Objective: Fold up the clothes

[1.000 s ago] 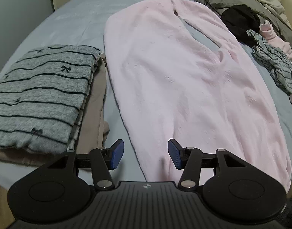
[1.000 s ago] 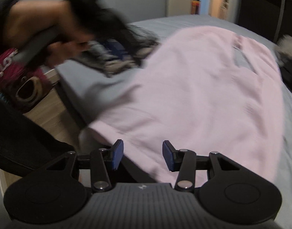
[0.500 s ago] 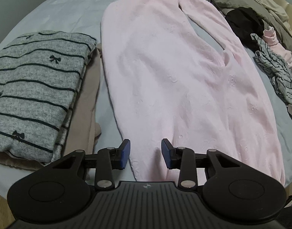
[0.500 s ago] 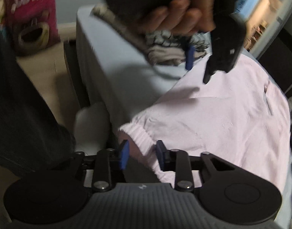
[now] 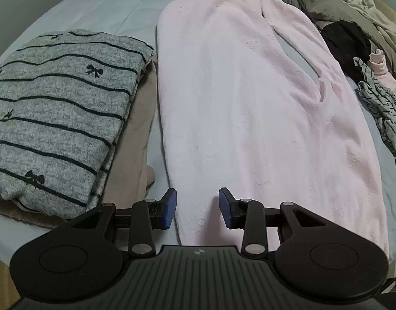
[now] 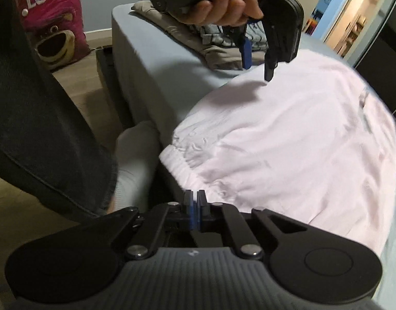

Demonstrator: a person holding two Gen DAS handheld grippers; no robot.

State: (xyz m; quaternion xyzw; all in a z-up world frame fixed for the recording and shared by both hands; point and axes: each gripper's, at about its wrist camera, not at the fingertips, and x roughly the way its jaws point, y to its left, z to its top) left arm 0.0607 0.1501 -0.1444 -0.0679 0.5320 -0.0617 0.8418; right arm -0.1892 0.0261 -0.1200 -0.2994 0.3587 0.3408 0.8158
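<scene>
The soft, limp pink fleece trousers (image 5: pixel 249 108) look best gripped at the near waistband: right hand-held gripper (image 6: pixel 195 208) pinches it, left hand-held gripper (image 5: pixel 196 208) hangs spread above.

Pink fleece trousers (image 5: pixel 249 108) are lying spread flat on the blue bed (image 5: pixel 99 5), legs stretching away and parting near the far end, gathered waistband (image 6: pixel 195 165) hanging over the near edge. Beside them, a folded grey striped top (image 5: pixel 55 108) is resting on a beige garment (image 5: pixel 135 134).
</scene>
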